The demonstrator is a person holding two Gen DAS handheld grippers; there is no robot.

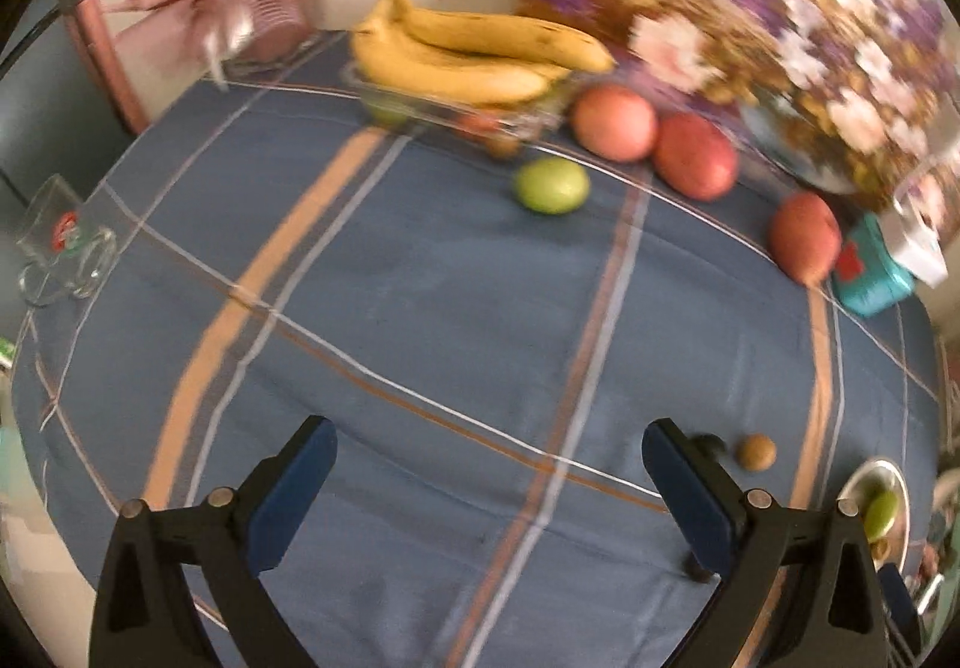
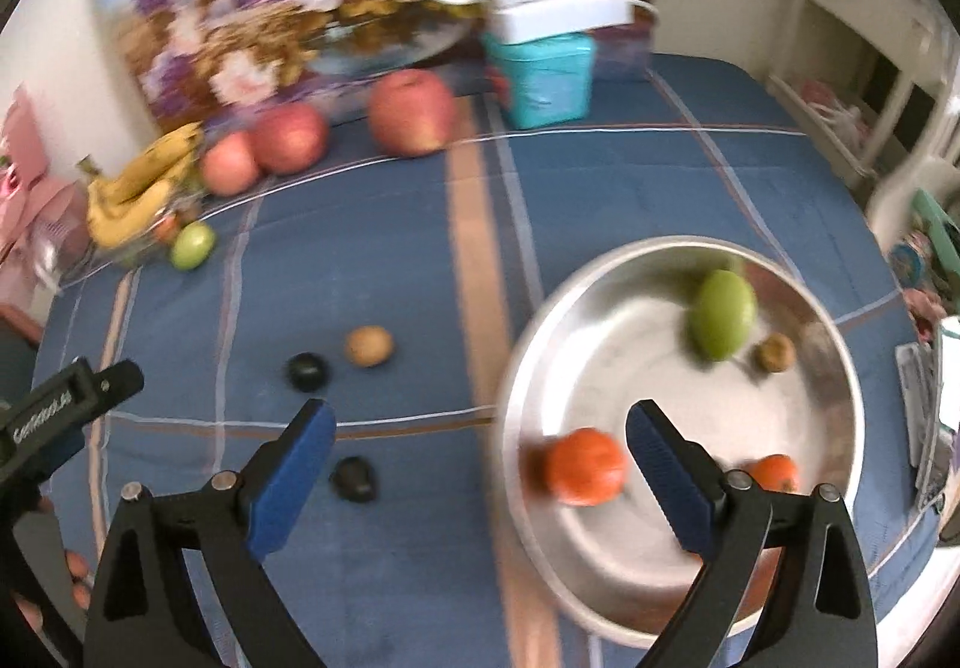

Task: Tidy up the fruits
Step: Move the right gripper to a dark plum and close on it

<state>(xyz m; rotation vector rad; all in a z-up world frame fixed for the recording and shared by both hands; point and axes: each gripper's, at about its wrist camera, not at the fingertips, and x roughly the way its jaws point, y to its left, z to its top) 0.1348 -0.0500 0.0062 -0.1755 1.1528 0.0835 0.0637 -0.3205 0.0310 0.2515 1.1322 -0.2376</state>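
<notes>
Near the left gripper, spread and empty, small dark fruit lies just right; right gripper, also spread, straddles the steel bowl's left rim.

White lettering on black left gripper body, left of steel bowl, too blurred to read, no other legible text

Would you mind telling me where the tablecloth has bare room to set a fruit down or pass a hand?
The widest bare patch is mid-cloth, between the green fruit near the bananas and the brown fruit. There is also bare cloth between the metal bowl and the teal box. The back edge is crowded with the apples and the glass dish.
</notes>
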